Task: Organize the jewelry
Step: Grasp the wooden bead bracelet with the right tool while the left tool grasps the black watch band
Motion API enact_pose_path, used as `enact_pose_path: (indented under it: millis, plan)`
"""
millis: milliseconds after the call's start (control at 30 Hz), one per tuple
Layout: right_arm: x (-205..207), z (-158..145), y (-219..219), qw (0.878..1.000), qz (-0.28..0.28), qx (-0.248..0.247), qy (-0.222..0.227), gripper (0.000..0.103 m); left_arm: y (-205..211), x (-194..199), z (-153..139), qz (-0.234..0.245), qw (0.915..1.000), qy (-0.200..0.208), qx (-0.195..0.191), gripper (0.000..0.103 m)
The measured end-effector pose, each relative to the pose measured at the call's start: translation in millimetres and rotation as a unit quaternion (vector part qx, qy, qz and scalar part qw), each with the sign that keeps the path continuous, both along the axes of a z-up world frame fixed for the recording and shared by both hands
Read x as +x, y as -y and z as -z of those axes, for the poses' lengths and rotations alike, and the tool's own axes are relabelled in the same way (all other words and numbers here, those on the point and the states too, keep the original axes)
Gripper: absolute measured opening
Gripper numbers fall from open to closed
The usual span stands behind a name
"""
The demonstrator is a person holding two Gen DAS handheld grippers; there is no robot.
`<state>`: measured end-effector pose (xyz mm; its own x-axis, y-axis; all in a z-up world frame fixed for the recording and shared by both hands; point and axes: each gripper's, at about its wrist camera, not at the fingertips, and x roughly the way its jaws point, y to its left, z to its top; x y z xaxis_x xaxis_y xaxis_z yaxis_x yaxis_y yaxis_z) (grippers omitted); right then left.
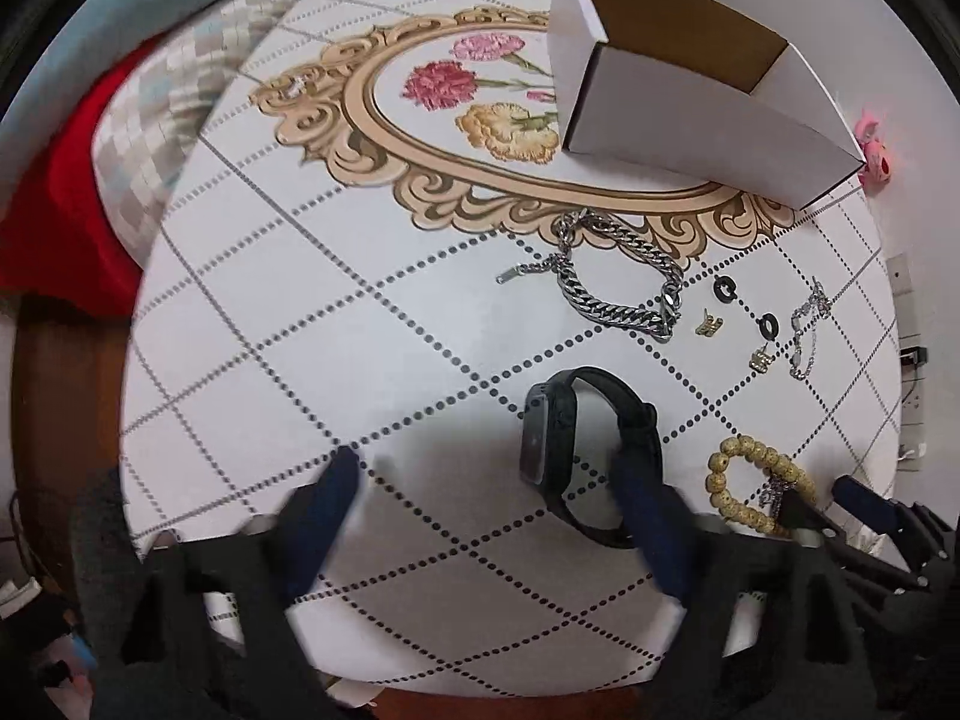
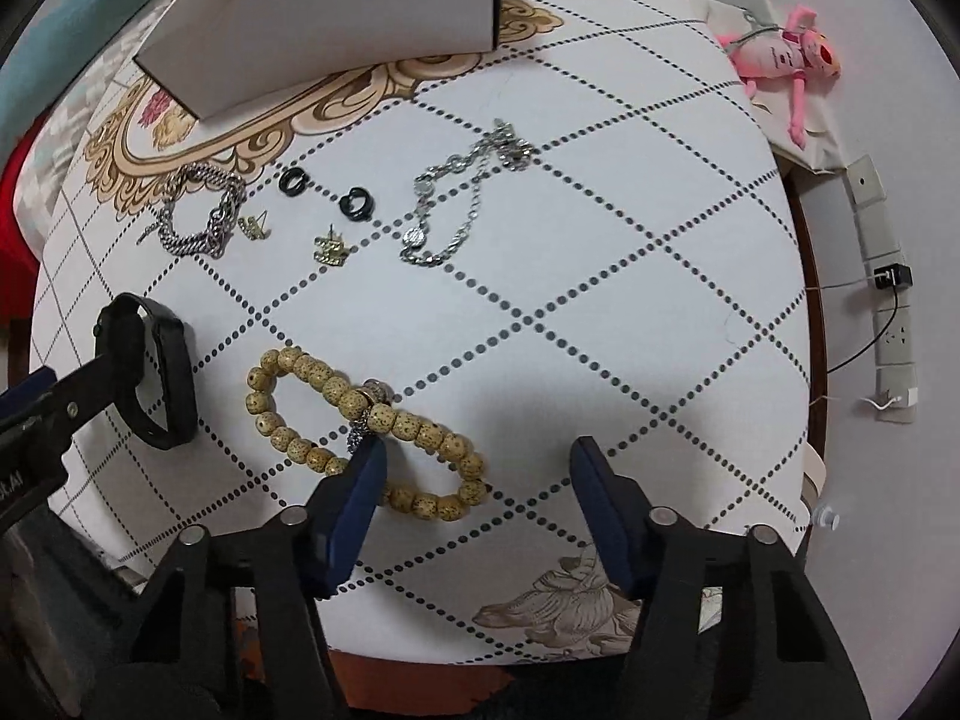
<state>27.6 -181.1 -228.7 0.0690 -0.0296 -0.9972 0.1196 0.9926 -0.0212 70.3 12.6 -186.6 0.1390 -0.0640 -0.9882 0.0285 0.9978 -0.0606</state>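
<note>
Showing a table [image 1: 288,312] under a diamond-patterned cloth, with the jewelry spread across it and a white cardboard box [image 1: 690,114] standing empty toward twelve o'clock of the left wrist view. The left gripper [image 1: 486,474] is spread wide; its right finger overlaps the strap of a black smartwatch [image 1: 549,441] at about three o'clock of the gap, though contact cannot be confirmed. The right gripper [image 2: 477,462] is likewise released, its left finger just over the wooden bead bracelet [image 2: 336,402], which lies twisted into a figure of eight at ten o'clock of that gap. Farther off, toward eleven o'clock in the right wrist view, lie a heavy silver curb chain [image 2: 204,216], two black hoop earrings [image 2: 357,204], two small gold earrings [image 2: 333,249] and a fine silver chain [image 2: 447,210]. Handling, as judged: the watch is probably rigid at the case and springy at the strap, best pinched across the strap loop; the beads are likely light, hard and rolling on elastic, best taken at the crossing near the metal charm; the chains would drape limply and slip, and the earrings are small enough to escape blunt pads
</note>
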Motion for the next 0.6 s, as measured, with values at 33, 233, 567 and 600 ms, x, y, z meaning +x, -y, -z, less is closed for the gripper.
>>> enact_pose_path:
  millis: [33,233,567,600]
  plan:
    - [-1,-1,-4,1.000,-0.002,-0.005,0.003,0.062,-2,1,3,-0.002,1.0000,-0.005,-0.005,0.066]
    - [0,-4,-12,1.000,-0.007,-0.008,0.014,0.056,-9,6,13,-0.003,0.9998,-0.006,-0.016,0.033]
    - [1,-16,-24,0.999,-0.011,-0.008,0.046,0.009,4,-2,11,0.027,0.9995,0.017,0.007,0.010]
    - [1,-16,-23,0.999,-0.007,-0.002,0.049,0.009,4,-4,10,0.030,0.9994,0.018,0.008,0.010]
